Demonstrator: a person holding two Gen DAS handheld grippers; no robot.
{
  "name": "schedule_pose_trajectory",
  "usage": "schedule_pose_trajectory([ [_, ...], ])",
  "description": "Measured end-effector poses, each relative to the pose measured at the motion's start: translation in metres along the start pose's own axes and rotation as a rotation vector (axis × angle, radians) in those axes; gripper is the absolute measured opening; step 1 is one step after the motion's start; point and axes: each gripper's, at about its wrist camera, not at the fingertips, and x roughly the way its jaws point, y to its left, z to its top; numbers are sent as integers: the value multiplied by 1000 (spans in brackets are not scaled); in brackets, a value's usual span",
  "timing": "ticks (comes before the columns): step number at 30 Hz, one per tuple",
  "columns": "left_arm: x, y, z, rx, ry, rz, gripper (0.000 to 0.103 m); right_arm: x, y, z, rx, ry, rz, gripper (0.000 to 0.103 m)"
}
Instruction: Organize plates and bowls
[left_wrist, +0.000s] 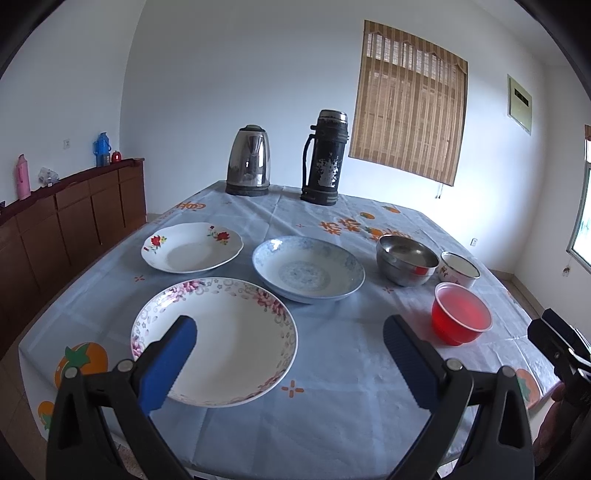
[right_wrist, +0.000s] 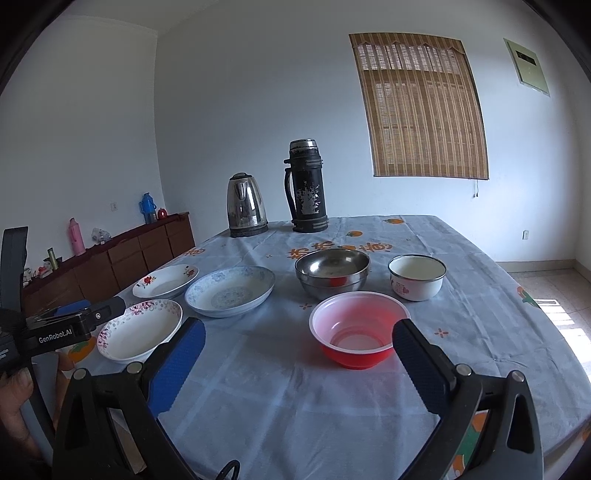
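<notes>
Both claws were spread wide and gripped nothing. The left gripper (left_wrist: 290, 332) hung above the near edge of the table, its blue ribbed fingers (left_wrist: 173, 354) bracketing the round white plate with the pink floral rim (left_wrist: 221, 343), which lay flat on the pale blue tablecloth printed with orange fruit (left_wrist: 332, 387). The left-hand finger overlapped the plate's near rim in the picture; whether it touched the china could not be told from this angle.

Behind that plate lay the scalloped white plate with red flowers (left_wrist: 192, 247), and just beside it, to the right, the deep blue-and-white patterned plate (left_wrist: 308, 267). All three plates were apart from one another, none stacked.

The right gripper (right_wrist: 299, 336) hovered over the table in front of the translucent red plastic bowl (right_wrist: 358, 332), which sat upright between the finger tips in the picture. Behind it stood the round stainless steel bowl (right_wrist: 332, 271) and the small white enamel bowl with a floral print (right_wrist: 416, 277), near each other but apart.

At the far edge stood a shiny steel electric kettle (right_wrist: 245, 206) and a tall, worn black thermos flask (right_wrist: 306, 188). A hand (right_wrist: 18, 398) held the left gripper's body at the left margin of the right wrist view.
</notes>
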Motion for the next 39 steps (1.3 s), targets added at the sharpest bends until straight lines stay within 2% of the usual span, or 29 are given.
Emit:
schedule_pose_trajectory([
  [13, -1, 0, 1, 5, 5, -2, 103, 1, -3, -2, 27, 0, 17, 102],
  [28, 0, -1, 0, 4, 4, 2, 103, 4, 2, -5, -3, 12, -2, 102],
  [39, 4, 3, 0, -6, 12, 5, 103, 14, 6, -8, -2, 40, 22, 102],
])
